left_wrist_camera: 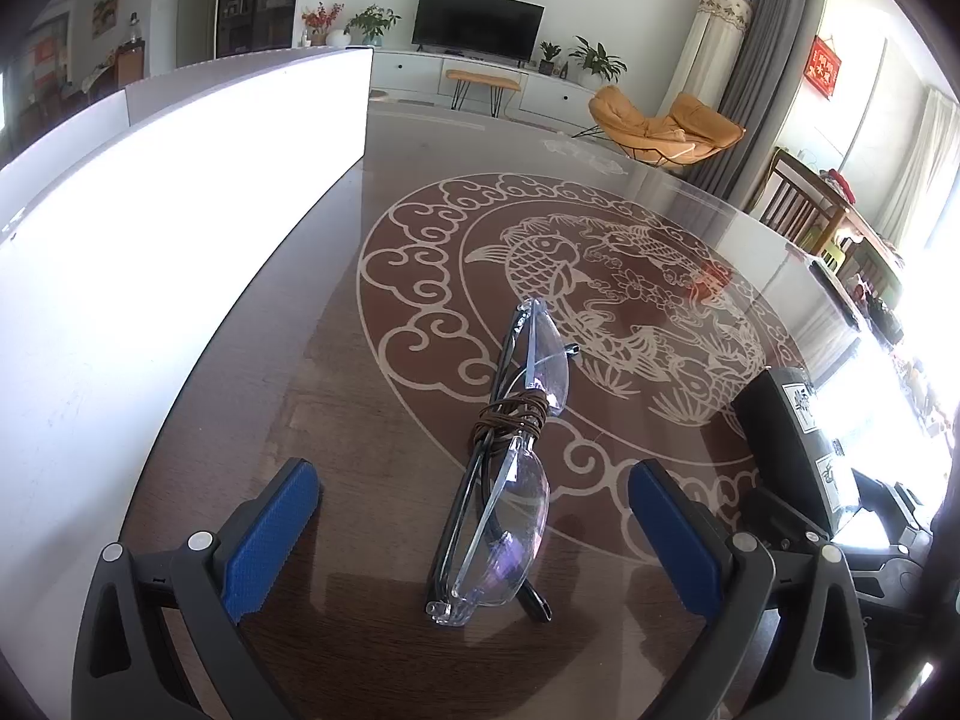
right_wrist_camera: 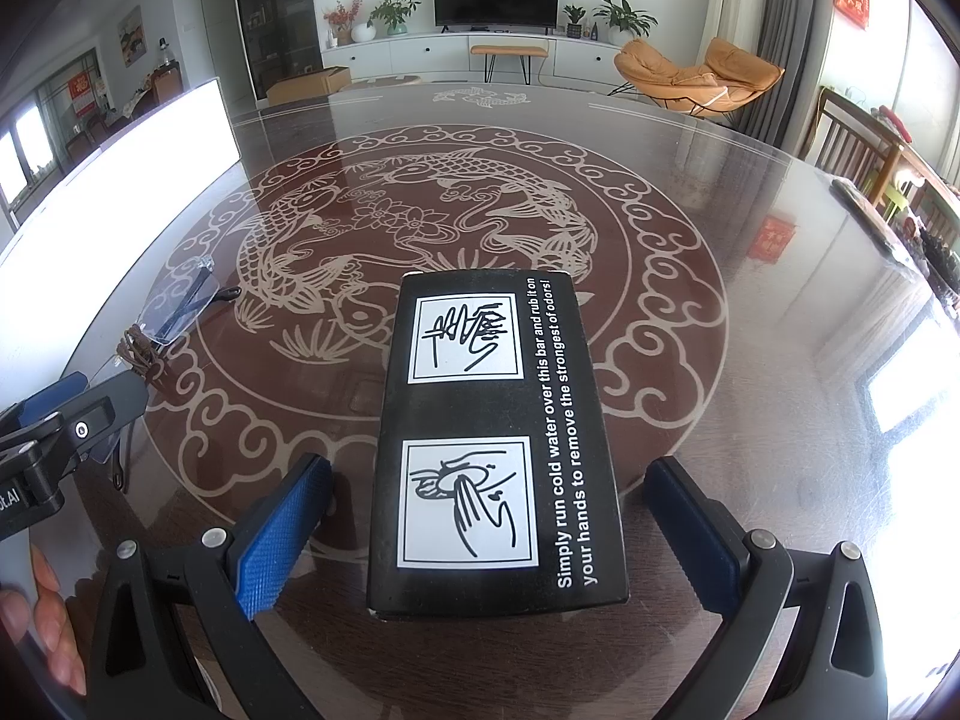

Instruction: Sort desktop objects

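A folded pair of clear-lens glasses (left_wrist_camera: 510, 480), wound with a brown cord at the middle, lies on the dark carp-patterned table (left_wrist_camera: 336, 396). My left gripper (left_wrist_camera: 474, 480) stands open around it, one blue pad on each side and neither touching. In the right wrist view a black box (right_wrist_camera: 498, 438) with white hand-washing pictures and white text lies flat between the open fingers of my right gripper (right_wrist_camera: 492, 468), with gaps on both sides. The same box (left_wrist_camera: 792, 438) shows at the right of the left wrist view. The glasses (right_wrist_camera: 180, 306) and left gripper (right_wrist_camera: 96, 396) appear at that view's left edge.
A large bright white panel (left_wrist_camera: 150, 210) stands along the table's left side, also seen as the white panel (right_wrist_camera: 120, 180). A person's hand (right_wrist_camera: 42, 612) holds the left gripper. Chairs (right_wrist_camera: 852, 144) stand at the table's right; a living room lies beyond.
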`<state>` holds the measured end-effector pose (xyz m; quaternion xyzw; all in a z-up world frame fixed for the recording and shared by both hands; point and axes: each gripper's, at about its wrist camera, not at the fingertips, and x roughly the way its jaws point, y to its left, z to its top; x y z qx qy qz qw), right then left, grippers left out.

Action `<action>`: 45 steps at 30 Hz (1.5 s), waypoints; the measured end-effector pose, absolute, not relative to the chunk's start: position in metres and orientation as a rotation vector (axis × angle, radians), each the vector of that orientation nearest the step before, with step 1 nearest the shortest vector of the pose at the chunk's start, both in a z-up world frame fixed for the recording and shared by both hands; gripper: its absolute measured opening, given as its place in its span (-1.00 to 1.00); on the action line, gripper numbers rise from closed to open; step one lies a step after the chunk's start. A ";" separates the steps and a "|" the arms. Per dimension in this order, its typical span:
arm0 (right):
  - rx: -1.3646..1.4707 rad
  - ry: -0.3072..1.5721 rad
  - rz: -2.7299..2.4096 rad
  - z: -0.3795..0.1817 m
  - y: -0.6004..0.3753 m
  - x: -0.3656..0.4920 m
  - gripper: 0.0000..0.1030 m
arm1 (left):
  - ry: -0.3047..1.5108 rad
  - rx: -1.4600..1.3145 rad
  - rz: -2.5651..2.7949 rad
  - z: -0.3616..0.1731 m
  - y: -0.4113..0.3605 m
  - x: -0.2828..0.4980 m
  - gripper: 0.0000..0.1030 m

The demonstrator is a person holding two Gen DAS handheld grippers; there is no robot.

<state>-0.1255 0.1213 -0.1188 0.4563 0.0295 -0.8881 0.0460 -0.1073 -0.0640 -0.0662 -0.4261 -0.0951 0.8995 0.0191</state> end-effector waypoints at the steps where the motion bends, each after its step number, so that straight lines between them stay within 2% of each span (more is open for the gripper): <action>1: 1.393 0.090 -2.711 -0.119 0.121 -0.126 1.00 | -0.293 -1.323 2.792 -0.066 -0.064 -0.107 1.00; 27: 1.393 0.090 -2.711 -0.119 0.122 -0.125 1.00 | -0.369 -1.237 2.744 -0.063 -0.075 -0.083 1.00; 37: 1.393 0.090 -2.711 -0.119 0.122 -0.126 1.00 | -0.146 -1.294 2.716 -0.062 -0.064 -0.102 1.00; 45: 1.393 0.090 -2.711 -0.119 0.122 -0.126 1.00 | -0.088 -1.357 2.718 -0.066 -0.059 -0.121 1.00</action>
